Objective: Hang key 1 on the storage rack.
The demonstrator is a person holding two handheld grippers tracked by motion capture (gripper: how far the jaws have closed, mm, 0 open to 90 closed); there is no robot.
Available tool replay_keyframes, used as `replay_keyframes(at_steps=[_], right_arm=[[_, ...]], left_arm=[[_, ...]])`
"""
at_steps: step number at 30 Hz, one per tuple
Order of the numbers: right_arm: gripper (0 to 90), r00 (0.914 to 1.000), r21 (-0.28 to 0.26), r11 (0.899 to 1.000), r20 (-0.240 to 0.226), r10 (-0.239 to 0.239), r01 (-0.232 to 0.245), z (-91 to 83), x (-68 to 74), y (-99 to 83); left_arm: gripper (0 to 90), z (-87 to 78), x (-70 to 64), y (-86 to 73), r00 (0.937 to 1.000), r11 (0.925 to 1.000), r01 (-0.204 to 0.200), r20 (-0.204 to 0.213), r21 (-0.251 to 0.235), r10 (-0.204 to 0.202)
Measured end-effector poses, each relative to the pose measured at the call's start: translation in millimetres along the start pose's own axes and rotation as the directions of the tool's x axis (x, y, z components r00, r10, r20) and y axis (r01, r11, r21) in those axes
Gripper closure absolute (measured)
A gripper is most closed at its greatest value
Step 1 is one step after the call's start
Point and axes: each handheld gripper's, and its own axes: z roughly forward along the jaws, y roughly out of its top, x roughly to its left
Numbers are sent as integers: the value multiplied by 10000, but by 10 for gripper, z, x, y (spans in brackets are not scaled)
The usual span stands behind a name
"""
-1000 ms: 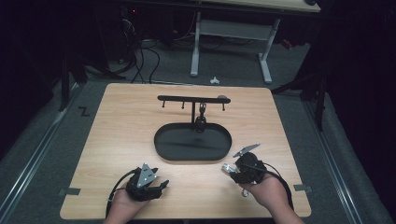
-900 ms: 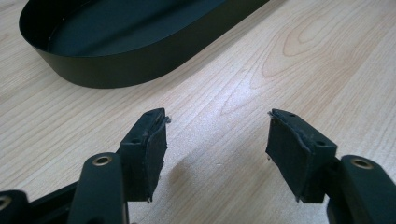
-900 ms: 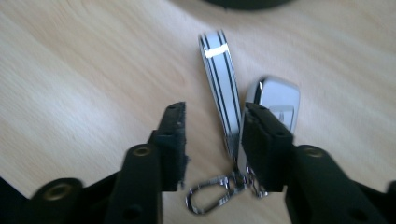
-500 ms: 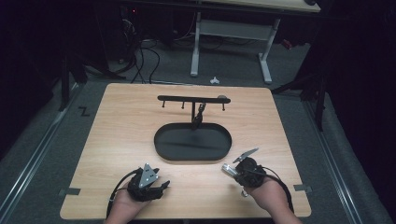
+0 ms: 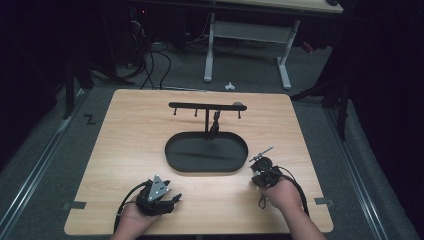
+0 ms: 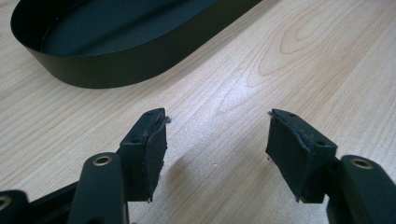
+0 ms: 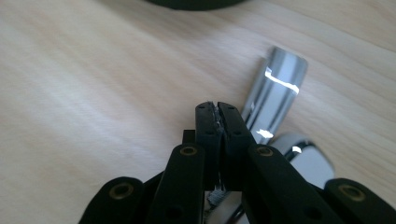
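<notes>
Resting on the light wooden table [image 5: 125, 150] are two hand-held grippers, one black oval tray and one T-shaped black stand. The tray [image 5: 206, 152] lies at the table's middle, and the stand [image 5: 206, 107] rises from its far edge, its crossbar carrying several short pegs; a small dark item hangs beside the post, too small to identify.

The left gripper [image 5: 167, 199] sits near the front edge in the person's left hand [image 5: 131, 218], its grey three-cornered plate on top. In the left gripper view its jaws stand wide apart over bare wood, with nothing between them and the tray wall [image 6: 116, 65] just ahead.

The right gripper [image 5: 261, 165] lies right of the tray in the right hand [image 5: 282, 196]. In the right gripper view its jaws are pressed together; whether anything thin is pinched cannot be told. One shiny metal piece [image 7: 275, 100] lies on the table just beside and partly behind those jaws, its lower part hidden, so its kind is unclear. A small dark loop [image 5: 261, 202] lies by the right hand.
</notes>
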Motion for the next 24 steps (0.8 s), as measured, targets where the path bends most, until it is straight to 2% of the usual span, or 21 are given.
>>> replay_keyframes(at_steps=[4, 8, 12, 13, 15, 17, 18, 21, 22, 24], right_arm=[[879, 9981, -7, 9986, 297, 536, -536, -17, -202, -51], [877, 9927, 99, 9952, 714, 968, -977, -49, -390, -175], [860, 9893, 204, 9938, 999, 1065, -1091, -83, -469, -305], [840, 9875, 133, 9928, 1056, 1173, -1194, -103, -459, -329], [827, 9899, -243, 9942, 935, 1063, -1045, -188, -403, -333], [828, 9940, -663, 9932, 470, 984, -952, -315, -294, -328], [832, 9956, -712, 9937, 280, 891, -869, -351, -244, -334], [865, 9995, -340, 9992, -221, 207, -214, -404, -38, -424], [872, 9997, -196, 9998, -225, 48, -52, -394, -5, -452], [890, 9995, 196, 9998, -319, -31, 38, -344, 52, -536]], left_arm=[[380, 9, -3, -1, 10000, 10000, -17, 5, 45, 17], [380, 13, -6, -3, 10000, 10000, -27, 16, 63, 27], [380, 15, -4, -3, 10000, 9999, -41, 23, 132, 41], [380, 17, -4, -2, 10000, 9999, -36, 22, 139, 35], [380, 17, -6, 0, 10000, 9999, -38, 26, 148, 38], [380, 11, -6, 1, 10000, 9999, -43, 19, 132, 43], [380, 10, -7, 1, 10000, 9999, -39, 11, 118, 39], [380, 13, -7, 0, 10000, 10000, -17, 4, 85, 17], [380, 13, -7, 1, 10000, 9999, -20, 19, 116, 20], [380, 9, -11, 3, 10000, 9999, -37, 27, 99, 36]])
